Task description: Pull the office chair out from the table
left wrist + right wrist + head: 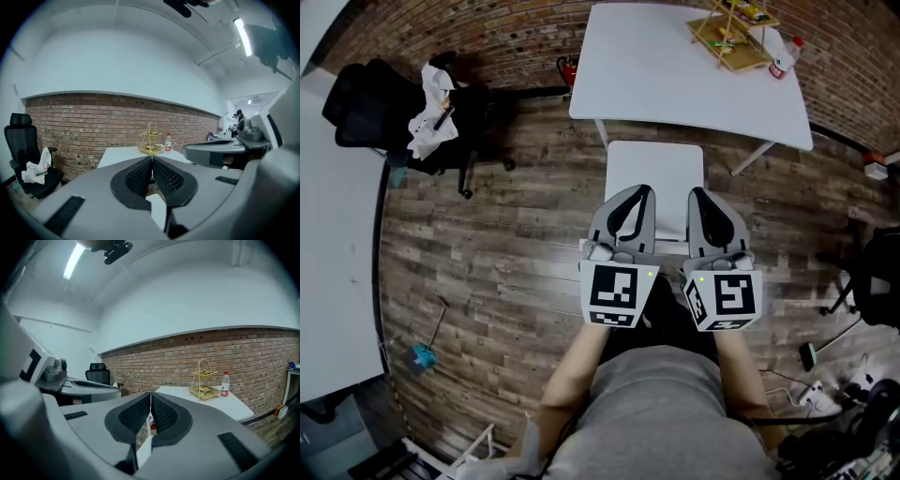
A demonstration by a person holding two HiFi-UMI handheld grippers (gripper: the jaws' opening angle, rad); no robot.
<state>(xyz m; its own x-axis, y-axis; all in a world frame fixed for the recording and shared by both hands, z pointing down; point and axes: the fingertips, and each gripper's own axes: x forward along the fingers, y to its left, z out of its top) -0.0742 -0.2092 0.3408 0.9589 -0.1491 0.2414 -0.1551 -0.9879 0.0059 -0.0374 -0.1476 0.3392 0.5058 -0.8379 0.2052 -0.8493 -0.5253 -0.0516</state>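
Wood-plank floor (pixel 506 272) spreads beneath you. Your left gripper (pixel 639 191) and right gripper (pixel 699 193) hang side by side, each with its jaws pressed together on nothing. Just past their tips lies a white slab (pixel 654 169), possibly a seat, at the white table (pixel 675 84). The black office chair (pixel 370 108), draped with white cloth (pixel 429 117), stands well apart to your left, by the brick wall (pixel 516 37).

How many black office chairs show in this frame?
2. One black office chair stands upper left, white cloth draped on it; a second chair seems cut off at the right edge. Others may be hidden.
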